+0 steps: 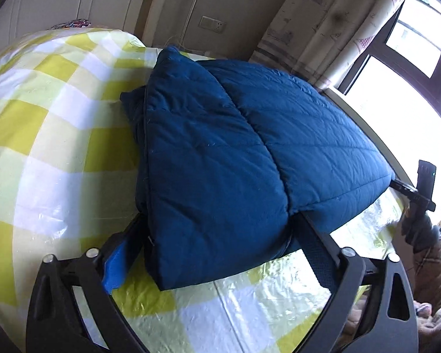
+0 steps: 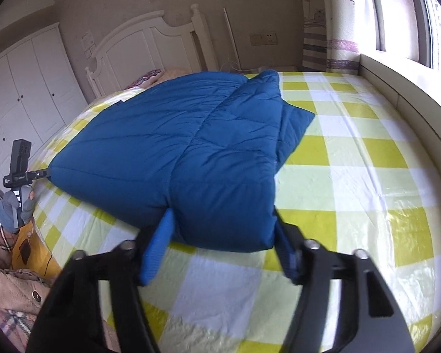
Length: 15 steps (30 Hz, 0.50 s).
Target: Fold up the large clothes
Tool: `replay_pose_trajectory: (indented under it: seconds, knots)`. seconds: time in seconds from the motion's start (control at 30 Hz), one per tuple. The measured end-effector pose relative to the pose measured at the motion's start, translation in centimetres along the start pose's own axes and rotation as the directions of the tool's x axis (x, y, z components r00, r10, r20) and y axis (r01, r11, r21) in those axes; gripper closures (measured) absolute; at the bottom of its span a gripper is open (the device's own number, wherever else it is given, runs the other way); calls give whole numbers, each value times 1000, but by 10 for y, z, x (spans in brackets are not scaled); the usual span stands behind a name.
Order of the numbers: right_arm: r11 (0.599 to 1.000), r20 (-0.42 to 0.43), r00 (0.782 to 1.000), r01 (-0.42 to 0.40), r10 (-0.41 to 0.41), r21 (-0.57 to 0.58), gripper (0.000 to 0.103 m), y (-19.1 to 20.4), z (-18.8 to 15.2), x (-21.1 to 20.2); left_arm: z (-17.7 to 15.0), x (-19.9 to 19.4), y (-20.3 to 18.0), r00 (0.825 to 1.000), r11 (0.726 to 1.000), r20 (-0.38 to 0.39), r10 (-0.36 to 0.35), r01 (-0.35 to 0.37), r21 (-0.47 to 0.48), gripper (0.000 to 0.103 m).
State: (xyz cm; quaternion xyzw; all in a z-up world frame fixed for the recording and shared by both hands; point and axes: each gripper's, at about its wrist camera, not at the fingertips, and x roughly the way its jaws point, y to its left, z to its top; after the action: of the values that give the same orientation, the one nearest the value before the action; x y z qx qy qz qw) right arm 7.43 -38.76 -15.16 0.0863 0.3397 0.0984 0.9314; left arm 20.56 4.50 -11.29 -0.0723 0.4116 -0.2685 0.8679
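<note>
A dark blue quilted padded garment (image 1: 235, 153) lies folded on a bed with a yellow, white and pale green checked cover (image 1: 53, 135). My left gripper (image 1: 220, 220) has its jaws wide apart around the garment's near corner; the fabric sits between the fingers. In the right wrist view the same garment (image 2: 191, 153) lies on the cover (image 2: 352, 176), and my right gripper (image 2: 220, 220) stands with jaws wide around another corner. The right gripper also shows at the right edge of the left wrist view (image 1: 408, 189), and the left gripper shows at the left of the right wrist view (image 2: 41, 173), each at the garment's edge.
A white headboard (image 2: 150, 41) and white wardrobe (image 2: 23, 88) stand behind the bed. A window with a curtain (image 2: 338, 29) and a sill (image 2: 402, 88) runs along the right side. A patterned pillow (image 2: 150, 76) lies near the headboard. The person's patterned clothing (image 2: 11, 294) is at lower left.
</note>
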Motion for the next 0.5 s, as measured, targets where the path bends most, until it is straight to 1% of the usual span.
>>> replay_pose_trajectory:
  seconds: [0.03,0.1,0.13,0.17,0.2,0.23,0.3,0.37,0.4,0.5]
  knots:
    - [1000,9,1000,9,-9,-5,54,4,-2,0,-1,0,-2,1000,1000,5,-3,3,-1,22]
    - [1000,21,999,26,-26,0,63,8,-4,-1,-5,-3,-7,1000,1000,22,-1,1,0,38]
    - [999,29,999,33,-33,11,65,9,-5,-2,-7,-7,-9,999,1000,33,-3,3,-5,41]
    - [999,37,998,42,-43,21,71,10,-4,-3,-10,-12,-9,999,1000,52,-11,12,-23,46]
    - [998,45,998,47,-48,33,73,11,-4,-5,-13,-16,-8,998,999,62,-19,22,-36,51]
    - [998,52,997,50,-52,42,74,12,-4,-7,-17,-21,-6,997,998,71,-35,38,-41,53]
    - [997,68,996,49,-52,51,76,18,-7,-13,-24,-30,-3,996,997,80,-41,47,-63,56]
    - [998,69,997,44,-46,40,77,25,-11,-20,-36,-41,-3,996,997,81,-29,35,-69,56]
    - [999,68,997,34,-36,31,77,31,-17,-27,-39,-45,-2,996,997,81,-24,29,-69,56]
    - [1000,62,998,15,-15,14,77,42,-35,-43,-64,-65,-2,996,996,80,-28,34,-80,56]
